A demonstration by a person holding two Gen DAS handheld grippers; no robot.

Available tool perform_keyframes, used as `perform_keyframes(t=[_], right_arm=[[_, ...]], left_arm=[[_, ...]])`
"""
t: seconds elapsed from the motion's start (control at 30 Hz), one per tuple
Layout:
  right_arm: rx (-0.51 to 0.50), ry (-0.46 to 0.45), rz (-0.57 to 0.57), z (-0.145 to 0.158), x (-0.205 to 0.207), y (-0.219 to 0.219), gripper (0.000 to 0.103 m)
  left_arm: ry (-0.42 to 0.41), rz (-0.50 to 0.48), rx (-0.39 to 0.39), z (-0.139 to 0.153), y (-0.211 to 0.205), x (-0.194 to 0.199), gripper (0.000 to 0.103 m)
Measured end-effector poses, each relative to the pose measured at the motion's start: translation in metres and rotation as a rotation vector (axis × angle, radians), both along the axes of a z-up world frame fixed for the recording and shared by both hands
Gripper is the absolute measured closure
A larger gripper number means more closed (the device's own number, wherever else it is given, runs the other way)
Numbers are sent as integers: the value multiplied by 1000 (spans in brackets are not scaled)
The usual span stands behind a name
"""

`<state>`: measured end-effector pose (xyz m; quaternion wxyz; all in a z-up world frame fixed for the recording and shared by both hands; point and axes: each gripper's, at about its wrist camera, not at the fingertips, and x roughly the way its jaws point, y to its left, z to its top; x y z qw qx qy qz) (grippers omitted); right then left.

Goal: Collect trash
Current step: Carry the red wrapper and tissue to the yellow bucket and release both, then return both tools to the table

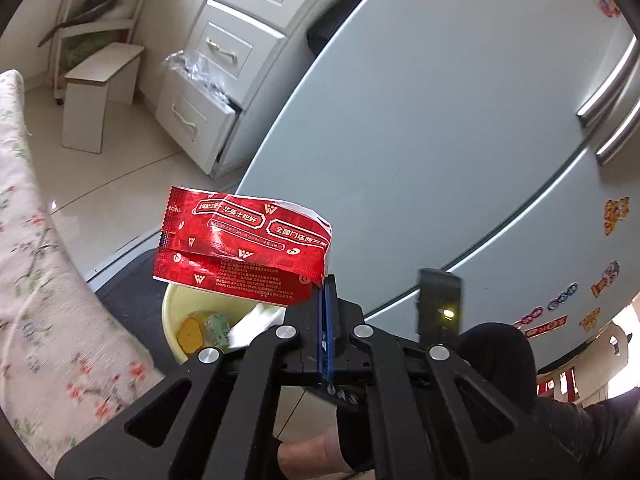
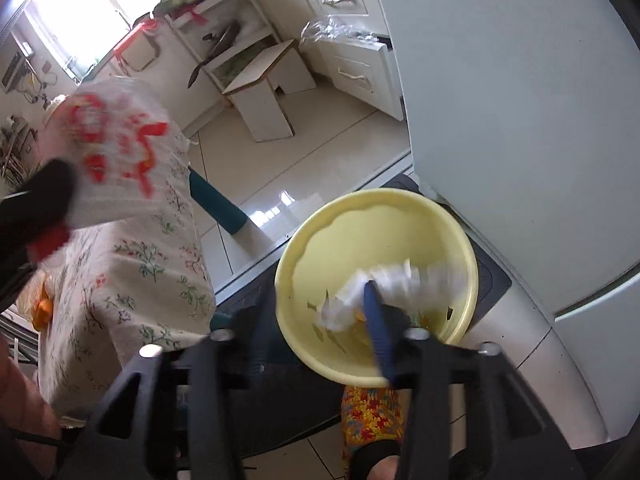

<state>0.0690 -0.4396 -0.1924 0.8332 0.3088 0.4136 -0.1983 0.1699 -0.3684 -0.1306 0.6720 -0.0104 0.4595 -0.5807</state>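
The left gripper has its fingers clenched on one edge of a red foil wrapper, which projects forward and to the left of the fingers, above the yellow basin. The wrapper looks light, thin and slick, so a firm edge pinch is advisable. The right gripper appears to grasp crumpled white paper directly ahead of its fingers, over the basin; blur leaves that hold uncertain. The paper should be soft and compressible.

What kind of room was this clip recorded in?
Most likely a home kitchen: a pale two-door fridge with steel handles, white drawer cabinets, glossy tiled floor and a floral tablecloth. A yellow plastic basin serves as the bin.
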Motion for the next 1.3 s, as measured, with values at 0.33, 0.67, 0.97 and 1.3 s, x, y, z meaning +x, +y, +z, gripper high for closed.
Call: perform_keyframes(t=[0.33,0.67,0.97,1.3], right_arm=[[9,-118,-50,45,-69,11,43],[21,-125,8,41,-54,21,39],[-31,-134,55,50,-49,39,36],[-176,-252,199,83,-30,95,28]], left_arm=[[65,-20,78,-26,-31,3,101],[-32,55,228,-27,-23,-6,48],[-242,209,272,21,48,-7,33],[-504,524,335,65,164,-14,14]])
